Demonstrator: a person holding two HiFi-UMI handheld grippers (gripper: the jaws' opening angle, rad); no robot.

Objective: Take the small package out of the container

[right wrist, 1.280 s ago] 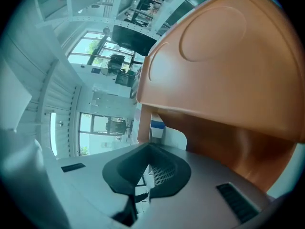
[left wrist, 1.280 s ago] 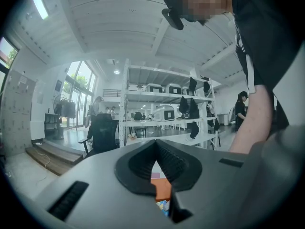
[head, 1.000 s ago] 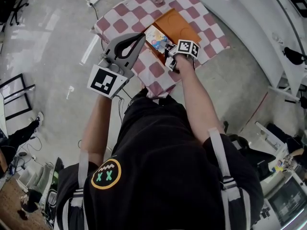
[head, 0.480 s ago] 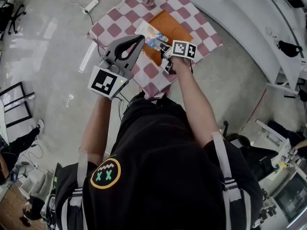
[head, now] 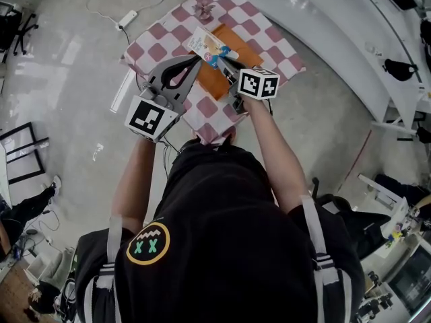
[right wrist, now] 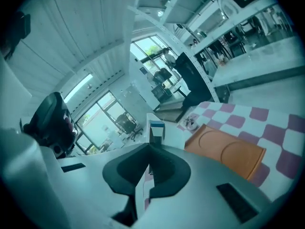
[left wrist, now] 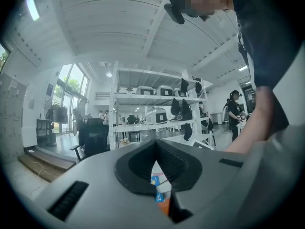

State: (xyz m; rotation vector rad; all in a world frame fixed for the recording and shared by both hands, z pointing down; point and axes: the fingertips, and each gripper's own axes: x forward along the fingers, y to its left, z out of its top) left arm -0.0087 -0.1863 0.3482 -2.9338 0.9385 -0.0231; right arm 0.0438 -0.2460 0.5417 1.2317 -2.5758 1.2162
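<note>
A small white package (head: 206, 46) with colourful print hangs above the orange container (head: 232, 59), which lies on the pink-and-white checkered table (head: 269, 42). My right gripper (head: 223, 60) is shut on the package's near edge. In the right gripper view the package (right wrist: 155, 128) stands edge-on between the jaws, with the container (right wrist: 224, 152) below and to the right. My left gripper (head: 195, 59) hovers just left of the package with its jaws closed together and nothing in them. Through the left gripper (left wrist: 156, 144) a bit of the package (left wrist: 159, 181) shows.
A small pinkish object (head: 201, 9) sits on the table's far side, beyond the container. A power strip (head: 126, 19) with its cable lies on the floor to the left. White curved furniture (head: 323, 19) runs along the right. Shelving (left wrist: 152, 104) stands in the background.
The right gripper has lifted the package up out of the orange container and rolled it, so it now hangs above the container. The left gripper has shifted slightly towards the table.
</note>
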